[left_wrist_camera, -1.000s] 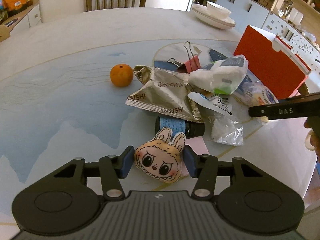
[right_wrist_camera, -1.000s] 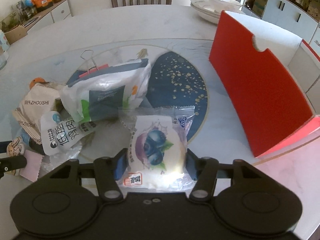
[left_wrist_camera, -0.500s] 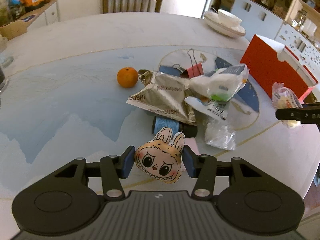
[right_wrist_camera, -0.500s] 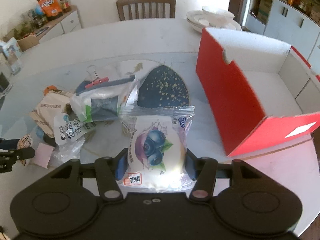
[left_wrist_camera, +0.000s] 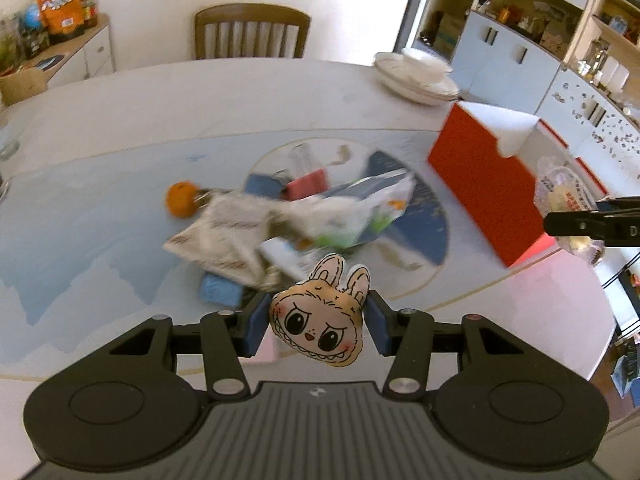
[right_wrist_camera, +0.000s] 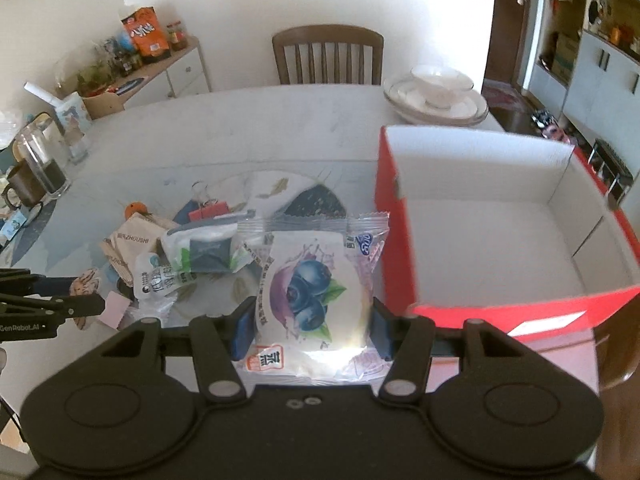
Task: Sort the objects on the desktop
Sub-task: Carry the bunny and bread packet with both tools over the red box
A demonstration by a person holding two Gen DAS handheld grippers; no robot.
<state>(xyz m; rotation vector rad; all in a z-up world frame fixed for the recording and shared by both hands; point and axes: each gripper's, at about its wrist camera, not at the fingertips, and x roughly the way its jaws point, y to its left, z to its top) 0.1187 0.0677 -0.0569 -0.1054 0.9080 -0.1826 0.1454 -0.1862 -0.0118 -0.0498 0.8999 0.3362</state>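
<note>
My left gripper is shut on a tan rabbit-eared plush toy and holds it above the table. It also shows at the left edge of the right wrist view. My right gripper is shut on a blueberry snack packet, held high beside the open red box. The packet also shows in the left wrist view, next to the box. A pile on the table holds a silver snack bag, a white pouch, a red binder clip and an orange.
Stacked white dishes stand at the table's far side, with a wooden chair behind. A glass jar and mug stand at the far left. A blue cylinder lies under the silver bag. A sideboard holds snacks.
Both grippers have risen with their loads. The plush toy is lifted off the table. The snack packet has moved up and right, level with the red box's open top.
</note>
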